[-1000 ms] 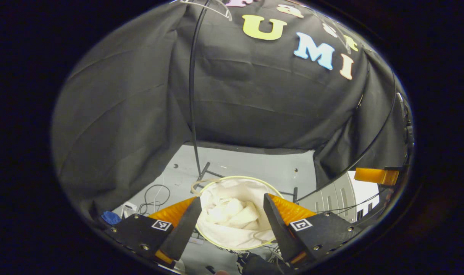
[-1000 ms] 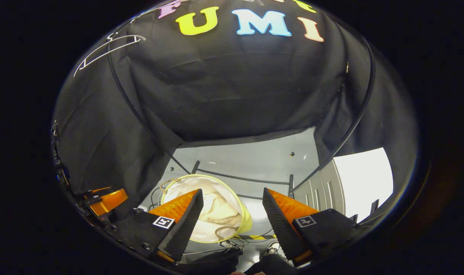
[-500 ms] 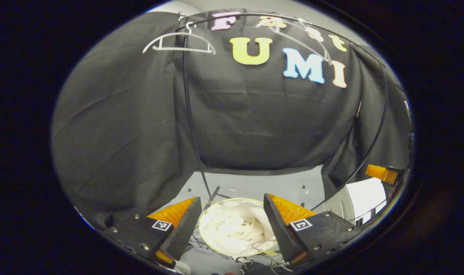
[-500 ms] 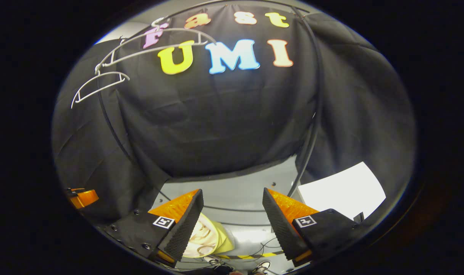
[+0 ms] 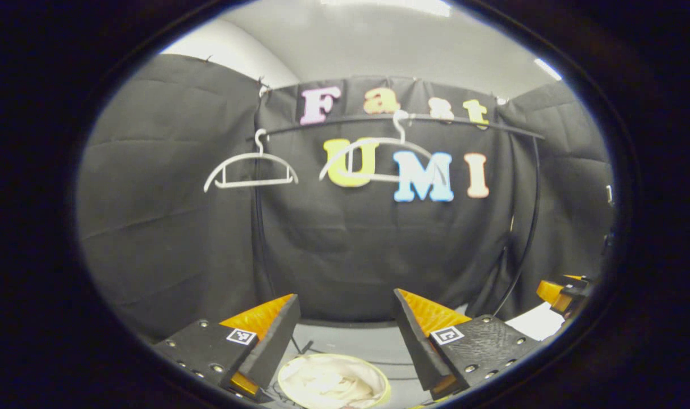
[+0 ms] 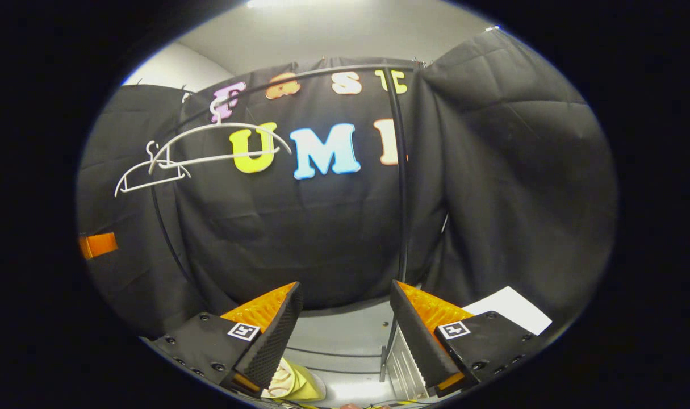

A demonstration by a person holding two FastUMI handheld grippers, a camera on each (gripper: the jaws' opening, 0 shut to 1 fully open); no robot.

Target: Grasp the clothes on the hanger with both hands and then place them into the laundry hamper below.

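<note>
Left gripper (image 5: 345, 318) & right gripper (image 6: 343, 309): jaws apart, empty; white clothes (image 5: 327, 386) in hamper (image 5: 385, 391); two bare hangers (image 5: 250, 170) on rail (image 5: 464, 121).

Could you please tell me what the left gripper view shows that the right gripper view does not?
Left gripper view: the hamper seen into its open mouth, white clothes piled inside. Right gripper view: a white ribbed panel by the floor, and just the hamper's yellow-green edge. Shared: two bare white hangers on the black rail, with the left gripper and right gripper open, empty.
</note>
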